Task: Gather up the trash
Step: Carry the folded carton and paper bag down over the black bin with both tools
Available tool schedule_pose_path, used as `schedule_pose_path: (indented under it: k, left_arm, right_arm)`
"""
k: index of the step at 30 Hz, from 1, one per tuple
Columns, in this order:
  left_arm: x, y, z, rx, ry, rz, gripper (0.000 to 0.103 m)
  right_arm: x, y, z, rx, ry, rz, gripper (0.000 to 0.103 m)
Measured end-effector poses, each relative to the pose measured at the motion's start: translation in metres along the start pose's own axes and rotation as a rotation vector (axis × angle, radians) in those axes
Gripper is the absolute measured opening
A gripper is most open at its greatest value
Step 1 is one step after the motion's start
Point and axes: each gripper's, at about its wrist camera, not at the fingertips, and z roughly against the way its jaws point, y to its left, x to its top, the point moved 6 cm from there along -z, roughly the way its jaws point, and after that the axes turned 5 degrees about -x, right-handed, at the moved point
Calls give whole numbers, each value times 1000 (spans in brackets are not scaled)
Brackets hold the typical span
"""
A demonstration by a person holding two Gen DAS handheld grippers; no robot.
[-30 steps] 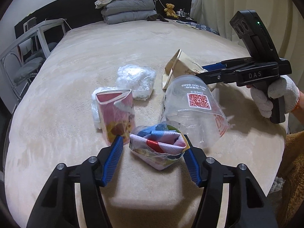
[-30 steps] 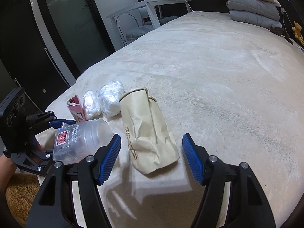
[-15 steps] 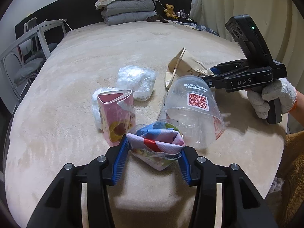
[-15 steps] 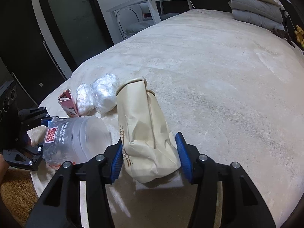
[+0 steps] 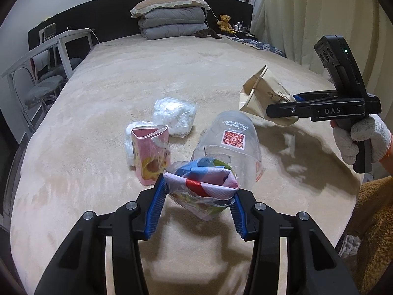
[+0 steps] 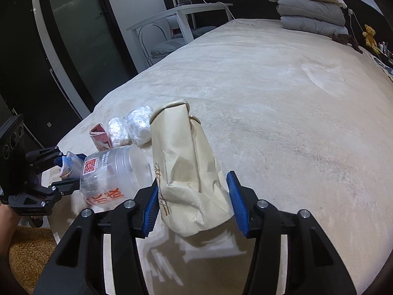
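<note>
Two hand-held grippers pinch trash: left a colourful wrapper, right a paper bag.

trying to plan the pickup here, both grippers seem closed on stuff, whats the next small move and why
Probably lift both straight up a little. The left hand-held gripper is shut on the colourful wrapper, the right hand-held gripper on the paper bag. The bag looks barely clear of the bed, and the clear plastic cup lies close behind the wrapper, so rising avoids knocking it.
</note>
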Motion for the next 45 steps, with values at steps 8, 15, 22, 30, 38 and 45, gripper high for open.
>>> schedule_pose_path:
  k: [8,15,22,30,38,45]
  left_arm:
    - [-2,-17,25,17,-39,44,46]
    - [-13,-35,35,51,-30,113,46]
    - [-33,-68,59,23,-78,155,46]
    - [-54,-98,72,-1,-107,189,46]
    - [-78,-121,84,-26,-123,219,46]
    - [-94,-136,92,-35,-131,233,46]
  right_arm:
    - [-19,7,38,-16,-39,-43,52]
    - [-44,15,66,-10,-56,-103,52]
    - [-74,25,90,-2,-70,-147,52]
    - [-111,46,112,2,-83,-167,52]
    - [-140,58,131,11,-98,-202,52]
    - [-164,72,137,24,-88,-216,52]
